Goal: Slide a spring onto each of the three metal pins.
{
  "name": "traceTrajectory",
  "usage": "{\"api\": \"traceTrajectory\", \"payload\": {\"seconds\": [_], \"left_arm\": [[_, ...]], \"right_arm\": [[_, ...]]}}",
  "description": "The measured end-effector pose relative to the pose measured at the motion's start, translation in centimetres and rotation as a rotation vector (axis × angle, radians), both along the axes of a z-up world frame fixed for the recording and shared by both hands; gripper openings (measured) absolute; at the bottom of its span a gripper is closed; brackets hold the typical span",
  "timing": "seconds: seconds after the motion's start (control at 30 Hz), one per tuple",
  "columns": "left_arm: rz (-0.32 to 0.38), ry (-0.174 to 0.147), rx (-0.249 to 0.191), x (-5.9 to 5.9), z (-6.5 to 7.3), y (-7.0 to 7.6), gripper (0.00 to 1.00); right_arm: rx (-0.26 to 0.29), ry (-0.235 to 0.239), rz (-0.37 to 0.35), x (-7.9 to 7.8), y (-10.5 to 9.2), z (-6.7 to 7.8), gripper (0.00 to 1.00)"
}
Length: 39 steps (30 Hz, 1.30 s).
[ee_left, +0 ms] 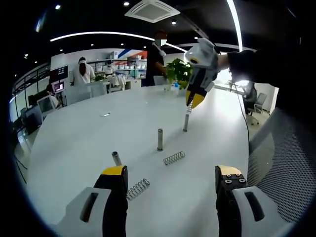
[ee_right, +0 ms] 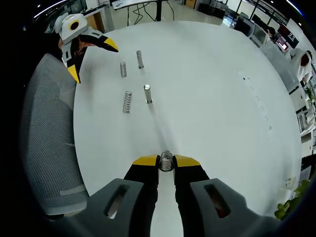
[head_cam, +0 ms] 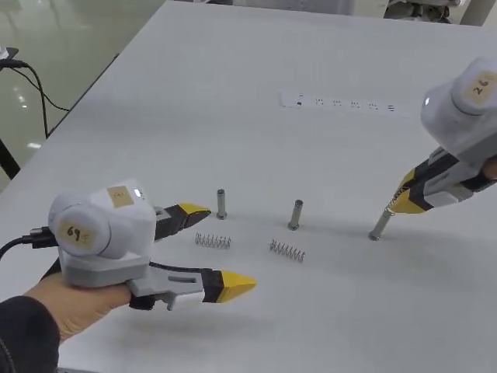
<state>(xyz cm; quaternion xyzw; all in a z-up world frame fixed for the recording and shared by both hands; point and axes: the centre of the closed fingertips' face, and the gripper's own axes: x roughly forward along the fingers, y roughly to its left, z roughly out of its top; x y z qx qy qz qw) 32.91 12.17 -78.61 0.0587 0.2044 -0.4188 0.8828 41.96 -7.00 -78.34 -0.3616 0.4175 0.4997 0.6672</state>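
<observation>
Head view: the right gripper (head_cam: 397,203) has its jaws pinched on the gripped spring (head_cam: 391,207), right at the top of the third pin (head_cam: 380,226), well right of the middle pin (head_cam: 296,214). The third pin looks tilted toward the jaws. The first pin (head_cam: 221,203), left of the middle pin, is bare, and so is the middle pin. The first spring (head_cam: 212,241) and second spring (head_cam: 286,249) lie flat just in front of the middle pin. The left gripper (head_cam: 229,247) has its jaws spread and holds nothing. Parts sit loose on the table (head_cam: 233,116), with no tray or box.

Left gripper view: the left gripper's own jaws are wide apart, with the first spring (ee_left: 138,188) between them. The right gripper (ee_left: 193,101) is beyond the middle pin (ee_left: 160,139).

Right gripper view: the jaws are clamped on the gripped spring (ee_right: 166,161), seen end-on. I cannot tell how far it sits on the pin.

Likely step: threading the first of three. To do it well, line the coil's bore up with the pin, push down along the pin and not sideways, since the pin may topple. Let go once the coils are well past the tip.
</observation>
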Motion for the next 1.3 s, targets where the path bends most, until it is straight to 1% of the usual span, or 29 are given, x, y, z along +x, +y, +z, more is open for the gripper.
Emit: {"api": "traceTrajectory", "payload": {"seconds": [0.43,0.53,0.7,0.8,0.97,1.2,1.3], "left_arm": [[-0.003,0.003,0.002,0.0,0.1,-0.1,0.70],[-0.003,0.004,0.001,0.0,0.1,0.0,0.70],[-0.005,0.005,0.003,-0.1,0.1,0.0,0.69],[-0.004,0.004,0.003,-0.1,0.2,0.0,0.69],[-0.005,0.005,0.003,-0.1,0.1,0.0,0.69],[-0.010,0.004,0.004,-0.2,0.1,-0.1,0.69],[-0.009,0.004,0.005,-0.2,0.1,0.0,0.69]], "right_arm": [[-0.014,0.013,0.001,0.2,0.0,-0.7,0.13],[-0.007,0.015,-0.005,0.4,0.1,-0.7,0.13],[-0.025,0.024,0.001,0.3,0.1,-1.4,0.13],[-0.021,0.028,-0.004,0.3,0.2,-1.6,0.13],[-0.038,0.030,-0.002,0.3,0.0,-2.6,0.13],[-0.041,0.046,-0.024,0.2,0.0,-4.0,0.13],[-0.044,0.040,-0.025,0.3,0.0,-4.5,0.13]]}}
